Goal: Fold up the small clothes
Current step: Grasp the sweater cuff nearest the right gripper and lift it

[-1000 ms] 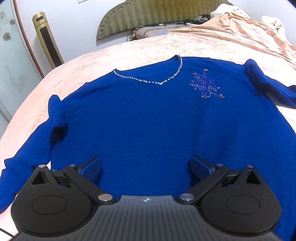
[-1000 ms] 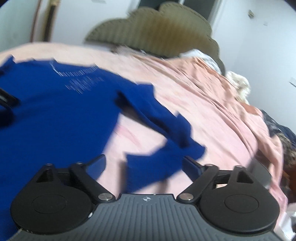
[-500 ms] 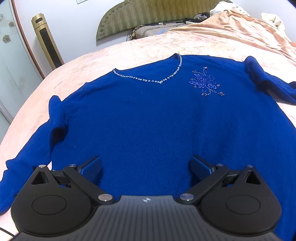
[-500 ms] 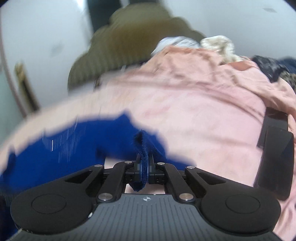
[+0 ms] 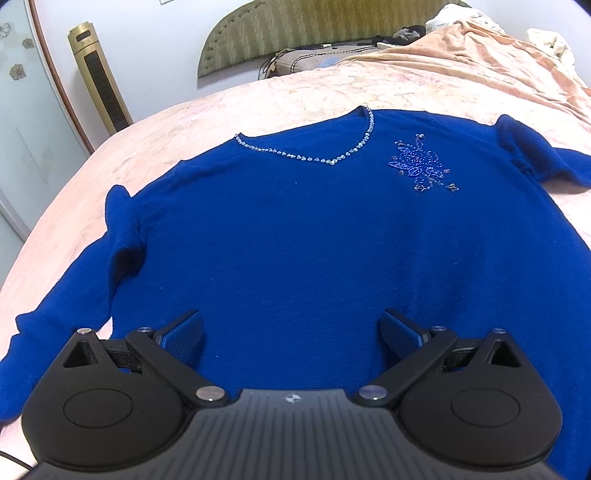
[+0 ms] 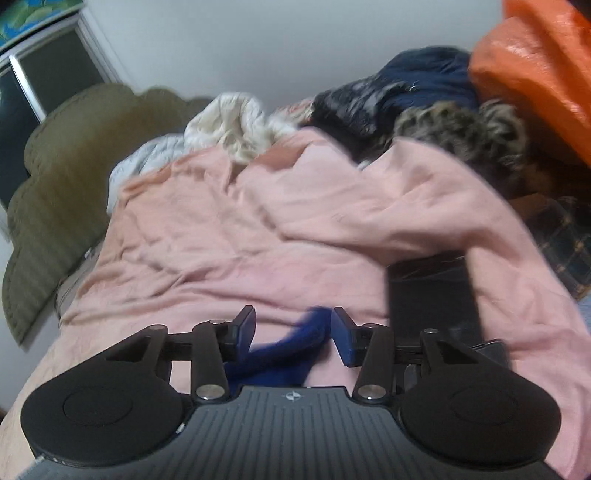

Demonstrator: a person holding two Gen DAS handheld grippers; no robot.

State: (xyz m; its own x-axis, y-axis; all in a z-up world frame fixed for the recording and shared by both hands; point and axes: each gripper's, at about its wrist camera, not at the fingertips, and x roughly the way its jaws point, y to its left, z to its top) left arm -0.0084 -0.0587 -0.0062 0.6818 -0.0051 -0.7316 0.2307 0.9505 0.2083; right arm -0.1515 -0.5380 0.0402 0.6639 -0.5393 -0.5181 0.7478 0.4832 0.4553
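A royal-blue sweater [image 5: 314,240] with a beaded neckline lies spread flat, front up, on the pink bed cover [image 5: 229,118]. Its left sleeve [image 5: 62,306] runs toward the bed edge. My left gripper [image 5: 291,332] is open and empty, hovering over the sweater's lower body. In the right wrist view my right gripper [image 6: 293,334] is open, and the end of the blue right sleeve [image 6: 291,354] lies loose between and below the fingers, on the pink cover.
A green headboard [image 5: 295,26] and a gold tower fan [image 5: 99,77] stand behind the bed. Piled cream, dark and leopard-print clothes [image 6: 406,110] and an orange bag [image 6: 535,66] sit at the far right. A black flat object [image 6: 432,291] lies on the cover beside my right gripper.
My right gripper was shut on the right sleeve half a second ago; it has opened, let the sleeve drop, and swung right. The left gripper has barely moved.
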